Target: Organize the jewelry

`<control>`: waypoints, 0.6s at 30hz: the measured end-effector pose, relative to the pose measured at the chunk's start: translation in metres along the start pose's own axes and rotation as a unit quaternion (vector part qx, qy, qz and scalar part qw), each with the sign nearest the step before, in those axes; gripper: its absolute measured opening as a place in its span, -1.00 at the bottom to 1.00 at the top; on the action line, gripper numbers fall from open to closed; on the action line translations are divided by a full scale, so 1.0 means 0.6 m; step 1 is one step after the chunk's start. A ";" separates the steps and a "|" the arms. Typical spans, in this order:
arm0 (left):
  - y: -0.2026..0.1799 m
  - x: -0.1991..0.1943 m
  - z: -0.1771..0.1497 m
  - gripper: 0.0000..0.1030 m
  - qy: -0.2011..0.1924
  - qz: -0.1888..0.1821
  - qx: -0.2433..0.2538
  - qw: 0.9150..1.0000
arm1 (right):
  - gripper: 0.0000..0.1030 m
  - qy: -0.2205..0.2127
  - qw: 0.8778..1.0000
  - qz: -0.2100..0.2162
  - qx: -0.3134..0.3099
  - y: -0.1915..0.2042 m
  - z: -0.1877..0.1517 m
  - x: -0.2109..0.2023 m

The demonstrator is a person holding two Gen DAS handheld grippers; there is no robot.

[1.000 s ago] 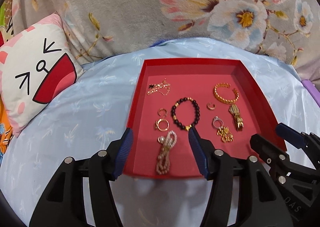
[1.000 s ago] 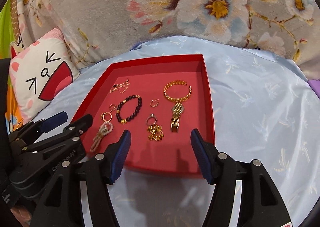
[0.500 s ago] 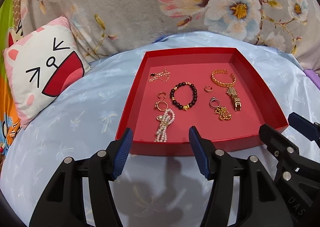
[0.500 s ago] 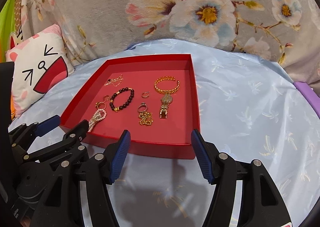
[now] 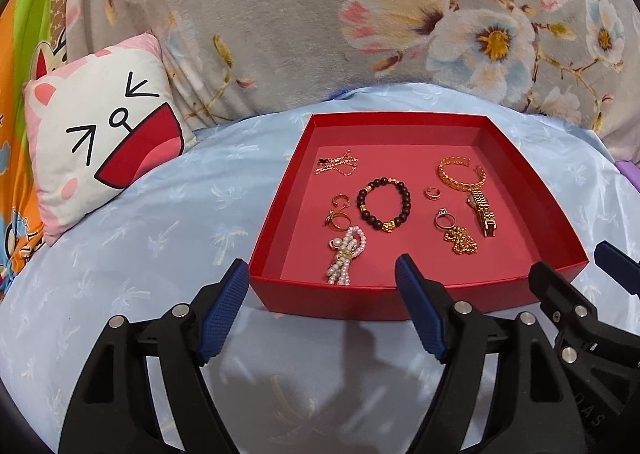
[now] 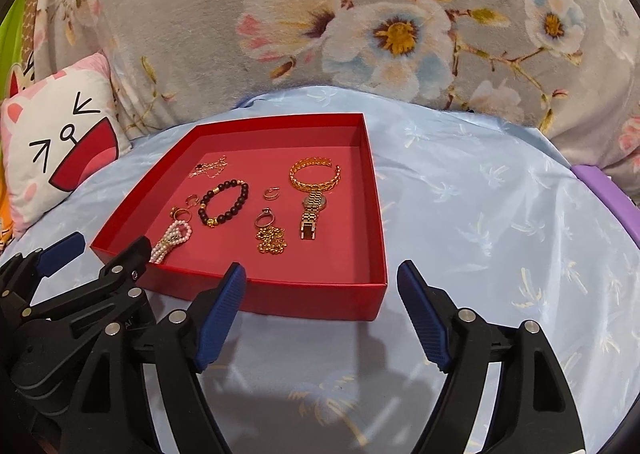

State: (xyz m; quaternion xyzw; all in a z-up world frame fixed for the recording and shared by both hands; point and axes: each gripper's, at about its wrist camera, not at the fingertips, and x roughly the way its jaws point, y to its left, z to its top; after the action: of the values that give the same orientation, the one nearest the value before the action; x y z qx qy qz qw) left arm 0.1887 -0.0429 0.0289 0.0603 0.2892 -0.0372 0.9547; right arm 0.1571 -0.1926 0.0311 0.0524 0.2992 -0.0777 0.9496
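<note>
A red tray (image 5: 400,298) (image 6: 304,300) lies on a light blue bedspread. It holds a pearl strand (image 5: 344,254), a dark bead bracelet (image 5: 384,204), a gold bangle (image 5: 460,174), a gold watch (image 5: 482,210), a gold chain (image 5: 460,240), a thin necklace (image 5: 338,166) and several rings (image 5: 340,212). My left gripper (image 5: 322,310) is open and empty, just short of the tray's near wall. My right gripper (image 6: 322,310) is open and empty, in front of the tray's near right corner. The watch (image 6: 312,214) and the bracelet (image 6: 224,204) also show in the right wrist view.
A white and pink cartoon cushion (image 5: 100,142) leans at the left. A grey floral blanket (image 5: 360,22) rises behind the tray. A purple object (image 6: 604,190) lies at the right edge. The other gripper shows at the right of the left wrist view (image 5: 580,306).
Both grippers have pulled back from over the tray toward me; the tray now sits farther ahead. The jewelry has not moved. Both grippers stay open.
</note>
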 end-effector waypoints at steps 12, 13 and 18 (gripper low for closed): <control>0.004 -0.003 -0.005 0.42 -0.002 0.004 -0.004 1.000 | 0.51 0.010 1.000 -0.010 0.001 0.001 -0.003 0.005; 0.003 -0.003 -0.006 0.42 -0.003 0.005 -0.003 1.000 | 0.51 0.011 1.000 -0.011 0.002 0.001 -0.002 0.006; 0.005 -0.004 -0.007 0.43 -0.001 0.007 -0.006 1.000 | 0.52 0.013 1.000 -0.017 -0.002 0.004 -0.003 0.007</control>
State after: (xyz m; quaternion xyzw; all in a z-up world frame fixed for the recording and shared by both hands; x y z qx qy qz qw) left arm 0.1849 -0.0394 0.0269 0.0569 0.2881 -0.0287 0.9555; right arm 0.1598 -0.1902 0.0275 0.0467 0.3126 -0.0923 0.9443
